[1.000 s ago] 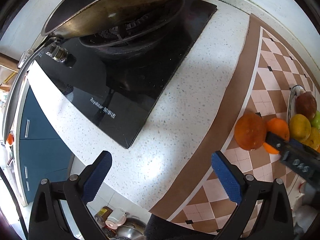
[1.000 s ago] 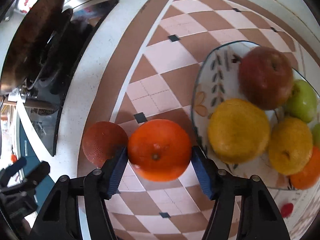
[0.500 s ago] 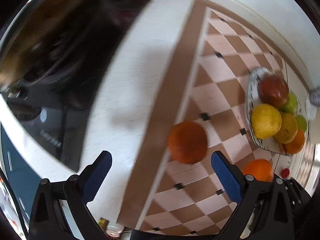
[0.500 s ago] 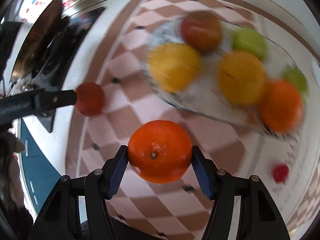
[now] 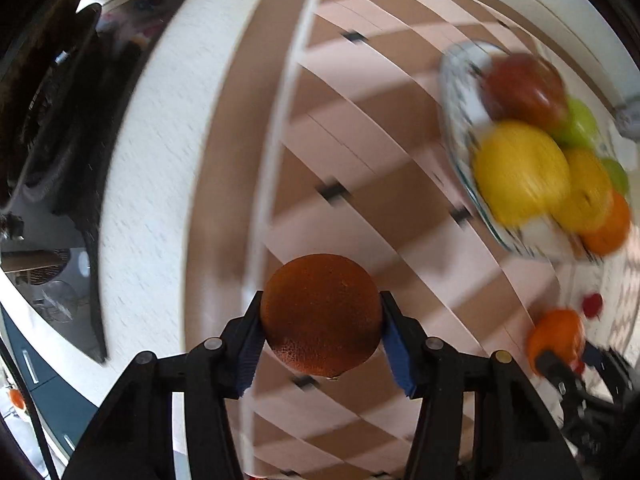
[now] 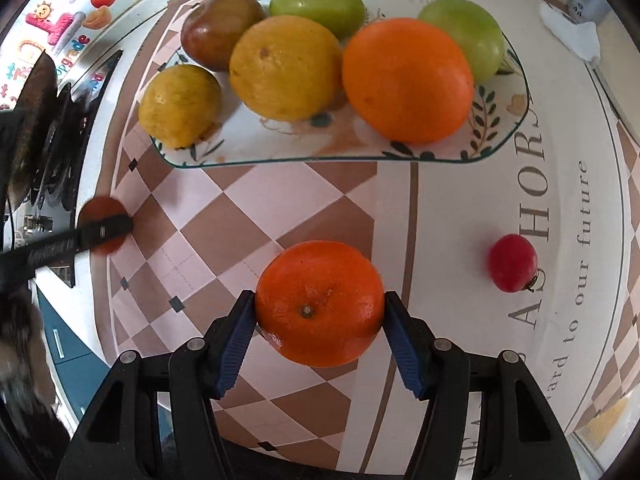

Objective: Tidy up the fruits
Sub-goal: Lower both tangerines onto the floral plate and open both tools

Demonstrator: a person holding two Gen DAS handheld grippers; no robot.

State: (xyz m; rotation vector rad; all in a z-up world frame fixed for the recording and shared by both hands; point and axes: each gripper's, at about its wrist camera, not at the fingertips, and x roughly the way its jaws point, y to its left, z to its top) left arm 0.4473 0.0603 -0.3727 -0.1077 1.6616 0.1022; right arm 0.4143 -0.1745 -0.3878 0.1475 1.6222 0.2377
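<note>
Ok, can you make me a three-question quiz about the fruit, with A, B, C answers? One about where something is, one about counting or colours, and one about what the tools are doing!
1. Where is the little red fruit?
A. On the plate
B. On the mat, right of the held orange
C. In the left tool

2. How many green fruits are on the plate?
A. None
B. Two
C. Five

3. What is the right tool doing?
A. Gripping a bright orange
B. Hanging open
C. Gripping a lemon

Answers: 1 B, it lies alone on the mat off the plate. 2 B, two green ones sit at the back. 3 A, both pads press the orange's sides.
</note>
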